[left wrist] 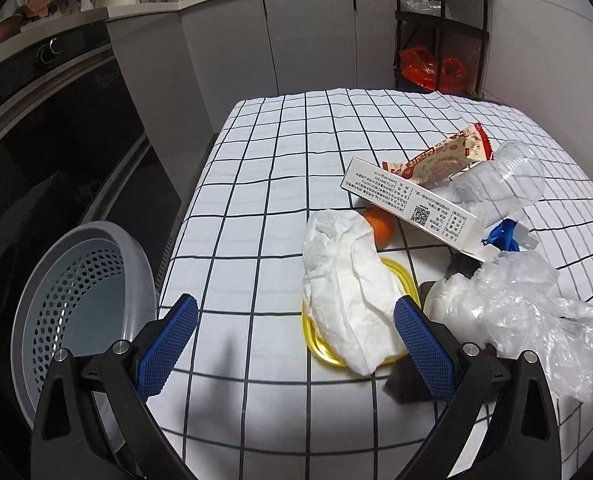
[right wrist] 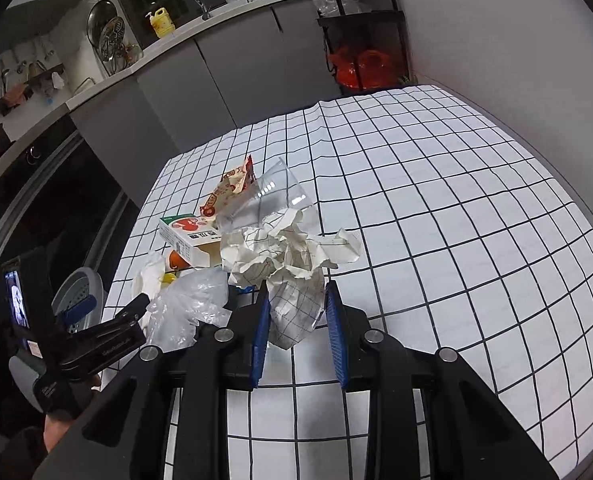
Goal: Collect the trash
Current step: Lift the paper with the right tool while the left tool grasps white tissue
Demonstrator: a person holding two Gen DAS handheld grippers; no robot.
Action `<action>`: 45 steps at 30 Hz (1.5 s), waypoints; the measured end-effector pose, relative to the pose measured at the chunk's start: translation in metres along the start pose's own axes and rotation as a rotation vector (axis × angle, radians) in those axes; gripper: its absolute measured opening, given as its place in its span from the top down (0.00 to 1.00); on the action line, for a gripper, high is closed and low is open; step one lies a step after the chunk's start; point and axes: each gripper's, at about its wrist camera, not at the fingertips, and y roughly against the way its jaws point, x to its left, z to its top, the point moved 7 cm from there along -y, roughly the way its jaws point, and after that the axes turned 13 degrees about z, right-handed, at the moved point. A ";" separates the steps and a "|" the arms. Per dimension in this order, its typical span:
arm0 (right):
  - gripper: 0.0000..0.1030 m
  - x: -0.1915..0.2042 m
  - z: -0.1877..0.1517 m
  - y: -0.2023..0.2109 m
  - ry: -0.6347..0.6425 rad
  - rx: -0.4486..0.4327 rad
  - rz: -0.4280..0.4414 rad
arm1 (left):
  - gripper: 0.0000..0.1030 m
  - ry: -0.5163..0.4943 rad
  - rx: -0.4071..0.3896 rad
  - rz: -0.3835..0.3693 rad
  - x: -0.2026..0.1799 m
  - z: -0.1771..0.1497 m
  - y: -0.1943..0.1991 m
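My left gripper (left wrist: 295, 302) stands open just above the checked tablecloth (left wrist: 256, 184). Its right pad touches or nearly touches a white tissue (left wrist: 344, 280) that lies over a yellow ring-shaped lid (left wrist: 320, 350). Behind the tissue lie an orange (left wrist: 381, 225), a white carton (left wrist: 408, 204), a red snack wrapper (left wrist: 436, 156), a clear plastic cup (left wrist: 500, 180) and a crumpled clear bag (left wrist: 516, 300). My right gripper (right wrist: 296, 292) is shut on a crumpled sheet of paper (right wrist: 284, 256), held beside the pile. The left gripper (right wrist: 108, 308) shows at the table's left edge.
A grey perforated basket (left wrist: 76, 280) sits below the table's left edge, beside a dark oven front (left wrist: 56, 140). Grey cabinets (left wrist: 296, 40) and a black rack with red bags (left wrist: 432, 64) stand behind the table. A white wall (right wrist: 496, 40) borders the right side.
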 end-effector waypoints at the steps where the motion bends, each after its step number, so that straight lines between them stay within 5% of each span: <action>1: 0.75 0.001 -0.001 -0.002 -0.002 0.004 0.002 | 0.07 -0.009 -0.004 0.003 -0.002 0.001 -0.001; 5: 0.75 -0.001 -0.003 -0.008 -0.021 0.020 0.007 | 0.10 -0.026 -0.007 -0.010 -0.011 0.002 -0.003; 16: 0.75 0.003 -0.002 -0.014 -0.008 0.027 0.017 | 0.75 -0.066 0.039 -0.060 -0.022 -0.008 -0.006; 22: 0.75 0.002 -0.002 -0.014 -0.008 0.025 0.014 | 0.90 -0.058 0.017 -0.070 -0.017 -0.003 0.002; 45: 0.75 0.038 0.008 0.008 0.059 -0.047 0.052 | 0.94 0.063 -0.121 -0.096 0.039 0.026 0.061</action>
